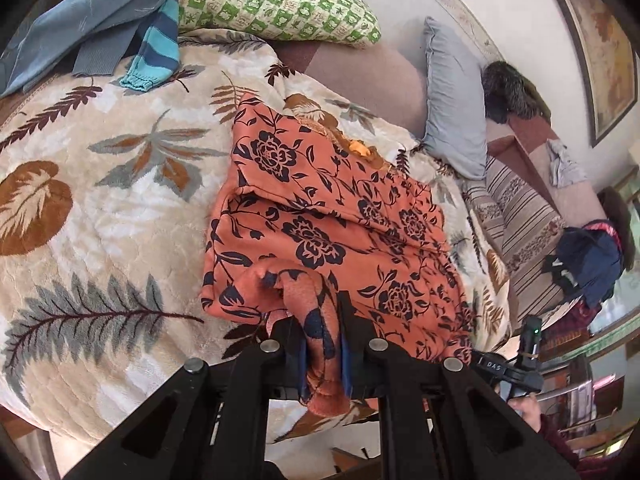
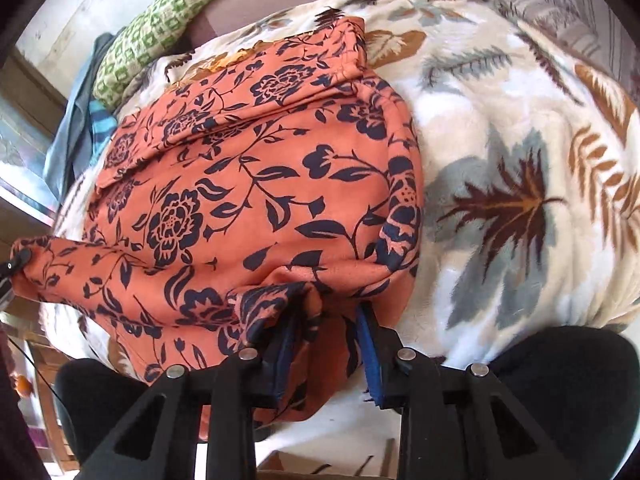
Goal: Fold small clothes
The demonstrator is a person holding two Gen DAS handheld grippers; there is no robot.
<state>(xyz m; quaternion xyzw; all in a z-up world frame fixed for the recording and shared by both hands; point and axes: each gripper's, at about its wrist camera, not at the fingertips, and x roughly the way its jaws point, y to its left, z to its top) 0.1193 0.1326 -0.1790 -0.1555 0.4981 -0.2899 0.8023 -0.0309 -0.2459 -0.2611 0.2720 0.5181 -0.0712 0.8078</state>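
At the head of the bed a green-and-cream checked pillow (image 1: 280, 4) lies beside a grey-blue cushion (image 1: 456, 100). A heap of blue cloth (image 1: 80, 16) with a turquoise striped sleeve (image 1: 158, 52) sits at the far left corner. A dark bundle of clothes (image 1: 588, 264) rests well apart on a striped sofa (image 1: 524, 232) past the bed's right side. Nothing lies across the garment itself.

The bed is covered by a cream plush blanket (image 1: 100, 208) printed with brown and grey leaves. A framed picture (image 1: 600, 40) hangs on the pale wall.

The orange garment with dark navy flowers (image 1: 328, 208) lies spread in the middle of the blanket, partly folded, with a layered crease across it. Its near edge is gathered up at both corners. The left hand-held gripper (image 1: 322, 344) is clenched on a bunched roll of that hem. The right hand-held gripper (image 2: 326, 332) has its blue pads (image 2: 370, 356) around another fold of the same hem, and I cannot tell whether they press it.
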